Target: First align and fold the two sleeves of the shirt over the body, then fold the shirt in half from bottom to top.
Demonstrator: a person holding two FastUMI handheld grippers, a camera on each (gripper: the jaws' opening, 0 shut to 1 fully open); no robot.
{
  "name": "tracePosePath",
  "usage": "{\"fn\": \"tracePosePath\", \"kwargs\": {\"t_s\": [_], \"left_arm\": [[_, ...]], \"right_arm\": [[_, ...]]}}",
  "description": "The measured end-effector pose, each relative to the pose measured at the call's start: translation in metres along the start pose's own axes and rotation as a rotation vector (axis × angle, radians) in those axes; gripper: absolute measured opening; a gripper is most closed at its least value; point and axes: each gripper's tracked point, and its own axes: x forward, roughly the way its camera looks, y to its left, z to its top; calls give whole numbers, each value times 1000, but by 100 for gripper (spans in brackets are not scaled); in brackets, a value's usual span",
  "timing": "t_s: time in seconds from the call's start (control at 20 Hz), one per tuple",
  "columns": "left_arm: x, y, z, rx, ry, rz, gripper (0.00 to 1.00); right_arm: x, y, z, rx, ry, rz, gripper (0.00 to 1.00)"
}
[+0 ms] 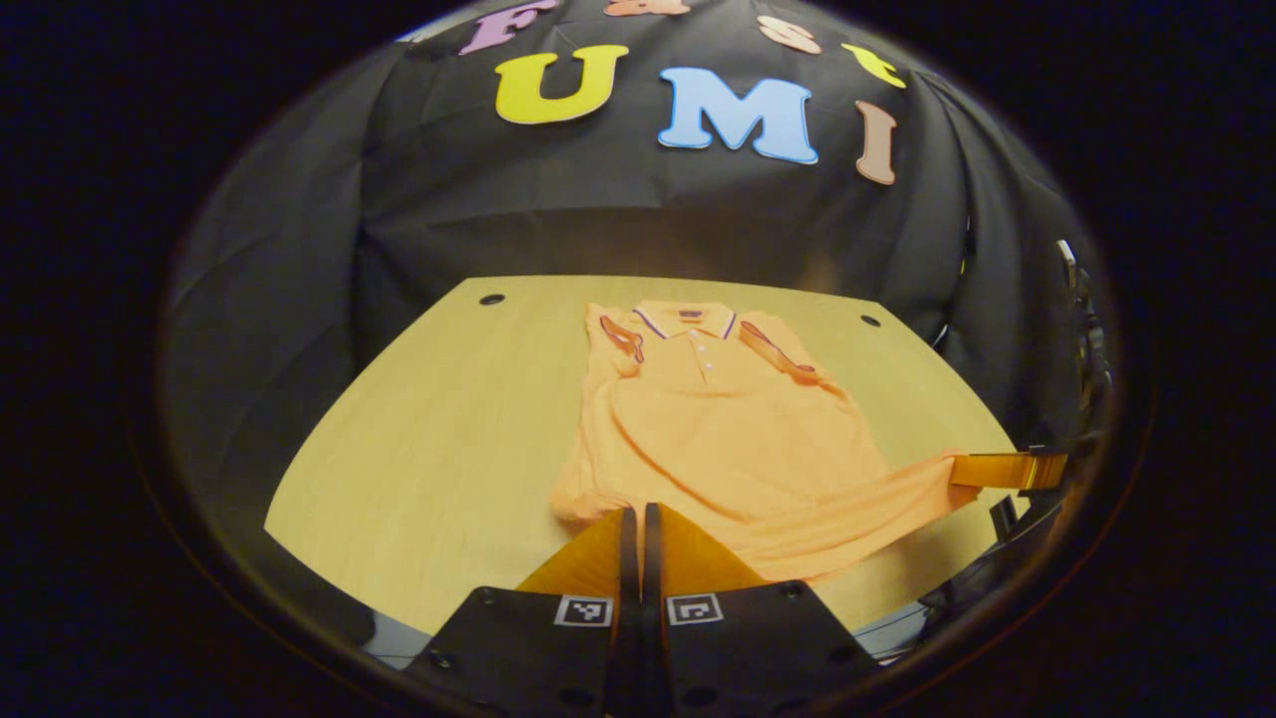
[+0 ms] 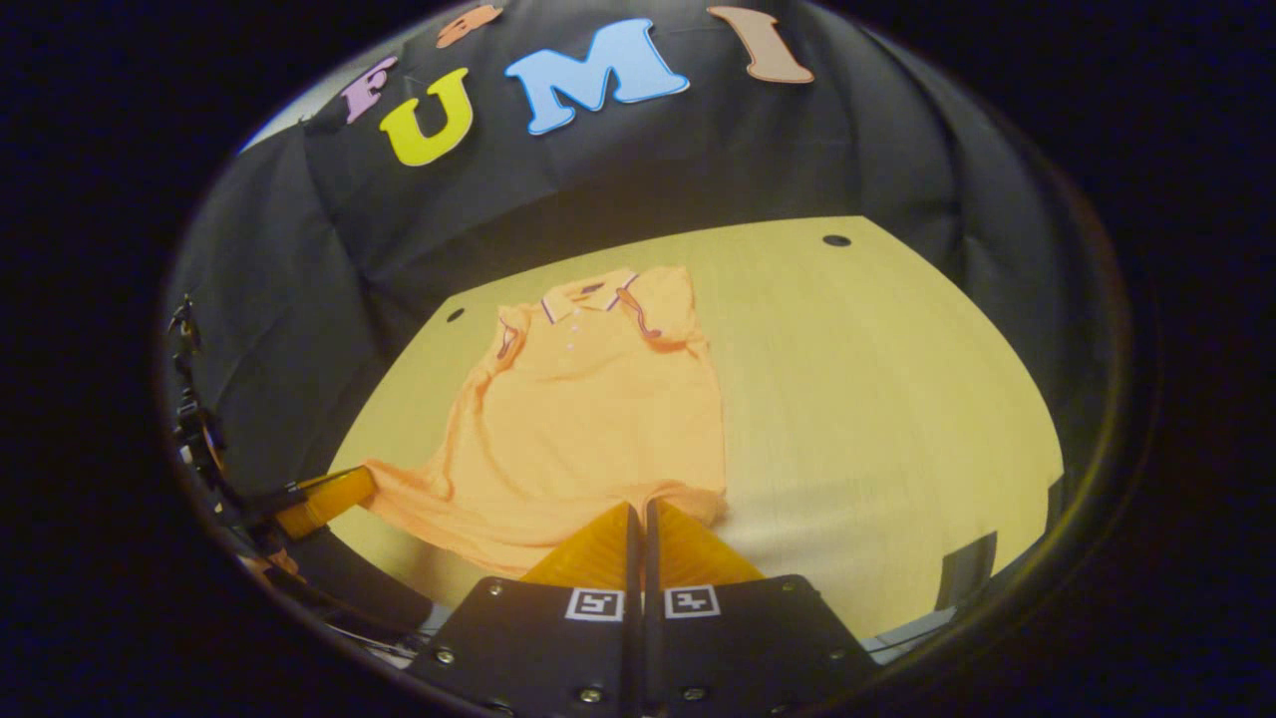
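An orange polo shirt (image 1: 718,419) lies face up on the wooden bench (image 1: 439,439), its collar (image 1: 686,319) toward the far edge next to the black cloth wall and its hem toward the near edge. Both short sleeves are folded inward over the chest: in the left gripper view one sleeve (image 1: 620,339) lies just beside the collar on one side and the other sleeve (image 1: 783,351) on the opposite side, each showing a dark trim line. The body of the shirt is mostly flat with soft wrinkles. The left gripper (image 1: 638,511) sits at the near edge of the bench, at one bottom corner of the shirt; its two fingers are pressed together and the hem fabric meets their tips, so they appear to be pinching that corner. The right gripper (image 2: 639,505) sits at the other bottom corner, its fingers likewise pressed together with the hem bunched at their tips. In the left gripper view the hem is drawn out sideways into a taut point toward the right gripper (image 1: 1007,471), near the bench's near corner. In the right gripper view the same stretch of hem runs toward the left gripper (image 2: 324,504). Small dark holes (image 1: 491,299) mark the bench's far corners.
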Motion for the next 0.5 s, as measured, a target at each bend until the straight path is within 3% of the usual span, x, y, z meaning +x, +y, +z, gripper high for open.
{"fn": "tracePosePath", "kwargs": {"t_s": [0.5], "left_arm": [[111, 16, 120, 44, -67, -75, 6]], "right_arm": [[77, -4, 119, -20, -96, -100, 1]]}}
